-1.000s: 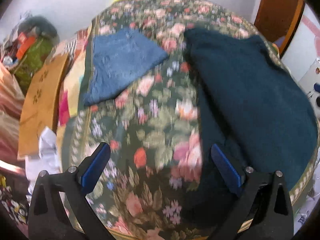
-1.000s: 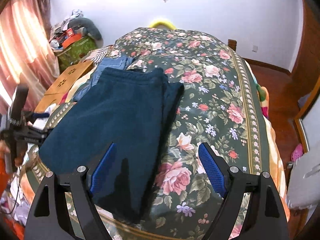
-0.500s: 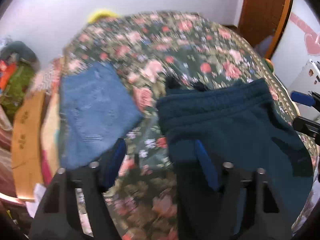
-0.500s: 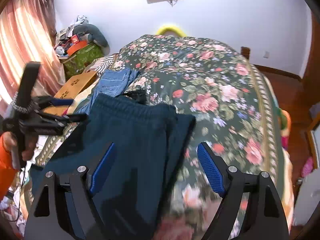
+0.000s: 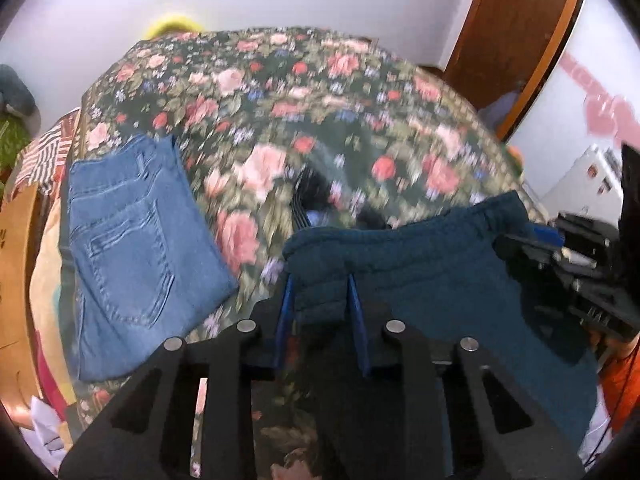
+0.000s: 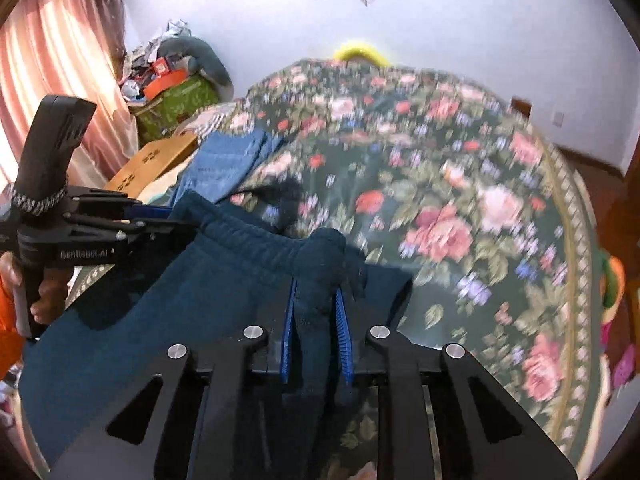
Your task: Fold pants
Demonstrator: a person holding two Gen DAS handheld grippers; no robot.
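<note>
The dark teal pants (image 5: pixel 432 280) lie on the floral bedspread (image 5: pixel 304 92), waistband towards the far side. My left gripper (image 5: pixel 320 284) is shut on the waistband's left corner. My right gripper (image 6: pixel 316 300) is shut on the bunched right corner of the pants (image 6: pixel 192 304). The waistband edge is lifted between both grippers. The left gripper also shows at the left of the right wrist view (image 6: pixel 156 216), and the right gripper shows at the right edge of the left wrist view (image 5: pixel 548 236).
Folded blue jeans (image 5: pixel 132 248) lie on the bed left of the teal pants, also in the right wrist view (image 6: pixel 228 156). A wooden stool (image 6: pixel 156 164) and cluttered bags (image 6: pixel 176 96) stand left of the bed. A wooden door (image 5: pixel 516 36) is at far right.
Both grippers went from open to shut on the waistband corners of the teal pants and lifted that edge. The views moved forward over the bed.
</note>
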